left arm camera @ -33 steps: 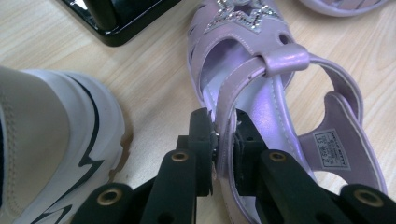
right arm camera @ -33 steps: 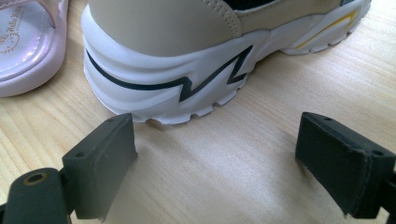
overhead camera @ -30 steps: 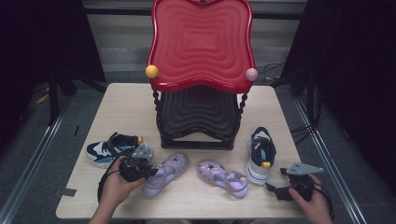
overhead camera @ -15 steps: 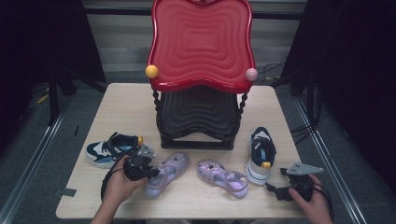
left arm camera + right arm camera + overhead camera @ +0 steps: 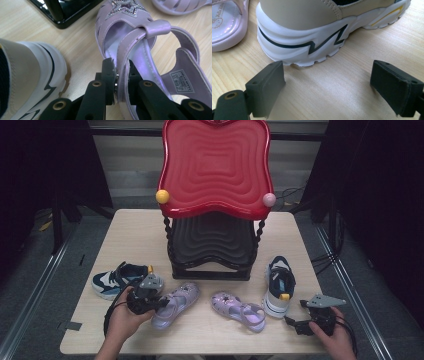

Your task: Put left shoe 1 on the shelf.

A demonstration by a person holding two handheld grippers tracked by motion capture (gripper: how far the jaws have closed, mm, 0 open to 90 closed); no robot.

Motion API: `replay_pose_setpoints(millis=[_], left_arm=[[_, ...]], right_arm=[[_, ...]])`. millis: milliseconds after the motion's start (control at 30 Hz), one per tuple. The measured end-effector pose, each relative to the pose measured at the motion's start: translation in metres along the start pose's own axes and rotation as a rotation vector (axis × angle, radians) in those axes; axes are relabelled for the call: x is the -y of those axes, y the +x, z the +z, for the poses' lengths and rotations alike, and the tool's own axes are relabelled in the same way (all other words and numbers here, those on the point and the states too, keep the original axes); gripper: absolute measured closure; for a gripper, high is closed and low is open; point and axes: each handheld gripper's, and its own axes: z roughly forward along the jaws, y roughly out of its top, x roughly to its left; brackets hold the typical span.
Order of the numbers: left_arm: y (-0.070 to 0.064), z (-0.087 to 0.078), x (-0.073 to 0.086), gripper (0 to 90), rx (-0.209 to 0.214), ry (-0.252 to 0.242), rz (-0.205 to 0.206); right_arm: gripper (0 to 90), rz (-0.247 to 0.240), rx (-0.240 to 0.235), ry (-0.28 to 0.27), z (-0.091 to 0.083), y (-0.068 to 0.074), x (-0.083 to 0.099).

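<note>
Sandal [image 5: 140,50] | lilac, glitter star on toe | strap pinched by left gripper [image 5: 121,75]

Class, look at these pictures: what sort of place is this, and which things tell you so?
Probably a staged recording bench, not a home: a bare wooden table ringed by dark curtains, a two-tier shoe rack, and trailing cables on the floor.

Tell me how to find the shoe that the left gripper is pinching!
Start at the big red and black rack standing mid-table. On the wood in front of its left corner lies a lilac sandal, its strap clamped in the left gripper. Unlike the other lilac sandal to its right, it lies beside the left navy-and-white sneaker.
</note>
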Motion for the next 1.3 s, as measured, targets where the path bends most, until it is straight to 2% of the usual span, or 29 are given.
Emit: replay_pose_setpoints(millis=[233, 400, 767, 933, 1300], left_arm=[[-0.006, -0.011, -0.009, 81.8, 0.014, -0.054, 0.01], [-0.008, -0.015, -0.016, 81.9, 0.015, -0.06, 0.01], [-0.011, -0.04, -0.044, 81.9, 0.017, -0.12, 0.017], [-0.012, -0.047, -0.058, 81.9, -0.002, -0.142, 0.032], [-0.011, -0.047, -0.081, 82.1, -0.053, -0.185, 0.013]], right_arm=[[11.1, 0.0, 0.0, 0.0, 0.0, 0.0, 0.0], [11.1, -0.002, 0.0, -0.001, 0.0, 0.0, 0.0], [11.1, 0.0, 0.0, 0.0, 0.0, 0.0, 0.0], [11.1, 0.0, 0.0, 0.0, 0.0, 0.0, 0.0], [11.1, 0.0, 0.0, 0.0, 0.0, 0.0, 0.0]])
